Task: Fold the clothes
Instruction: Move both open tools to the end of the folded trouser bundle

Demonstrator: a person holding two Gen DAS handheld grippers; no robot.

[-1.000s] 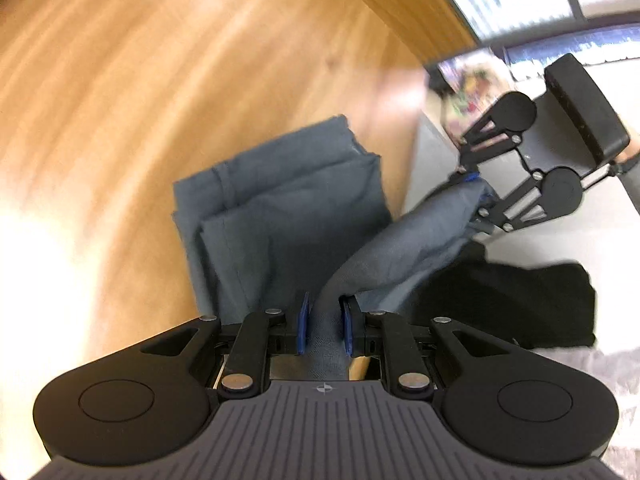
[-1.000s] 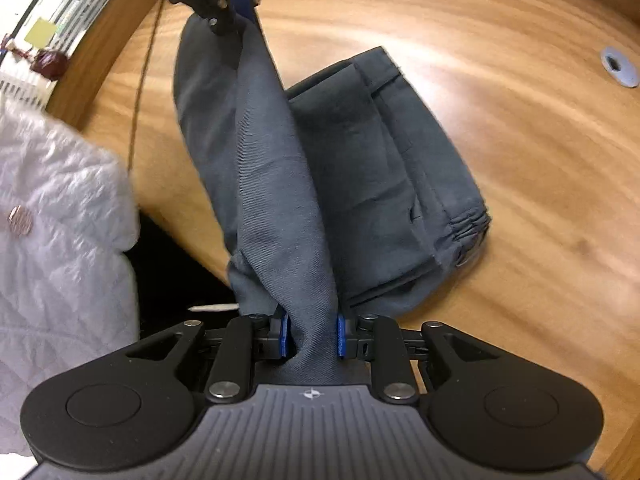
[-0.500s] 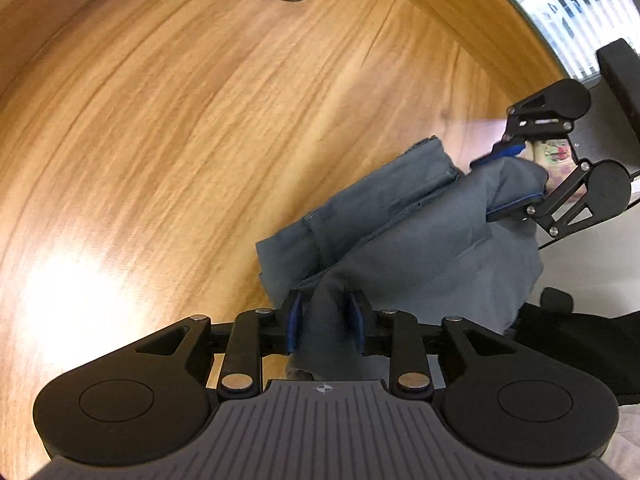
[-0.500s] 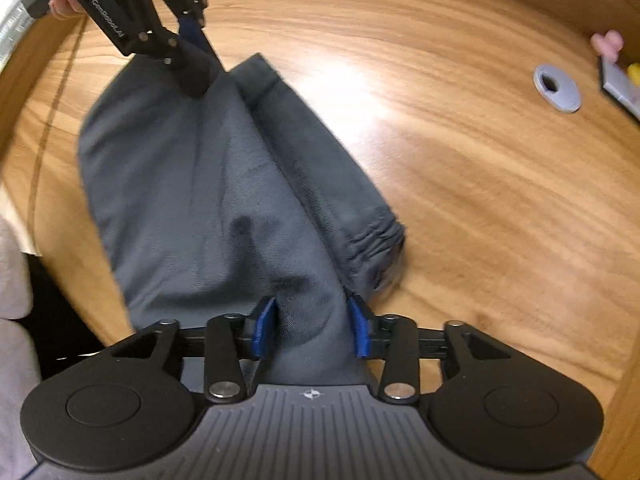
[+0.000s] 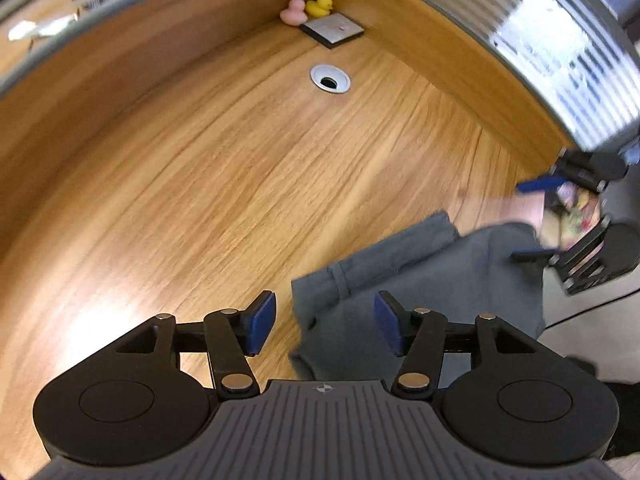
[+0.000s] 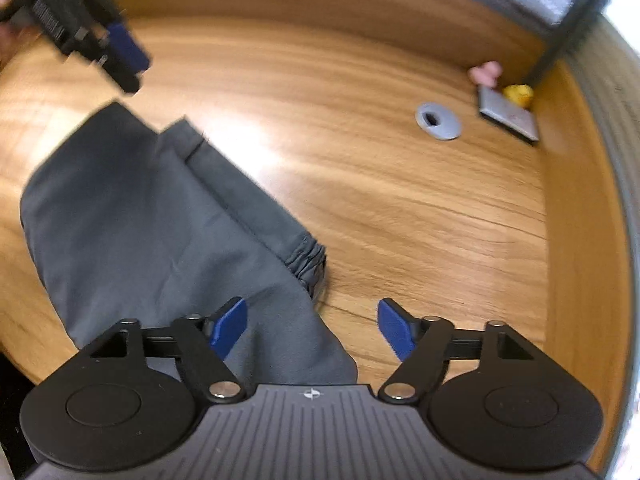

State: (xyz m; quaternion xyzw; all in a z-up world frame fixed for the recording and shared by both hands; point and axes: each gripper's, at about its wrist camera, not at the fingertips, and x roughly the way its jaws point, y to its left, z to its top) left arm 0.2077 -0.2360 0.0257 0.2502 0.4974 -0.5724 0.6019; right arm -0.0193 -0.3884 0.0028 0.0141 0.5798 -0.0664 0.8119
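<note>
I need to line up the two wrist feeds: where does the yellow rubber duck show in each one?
Left wrist view: yellow rubber duck at top centre, beside the pink duck, behind the grey square plate.
Right wrist view: yellow rubber duck at upper right, blurred, at the plate's far edge.
Shared landmark: the round grey cable grommet in the wooden table.

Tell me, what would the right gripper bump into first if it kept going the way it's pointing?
Probably the edge of the folded grey cloth garment lying on the wooden table. The right gripper points steeply down with fingers open; depth is hard to judge, so it might hit bare wood beside the garment.
</note>
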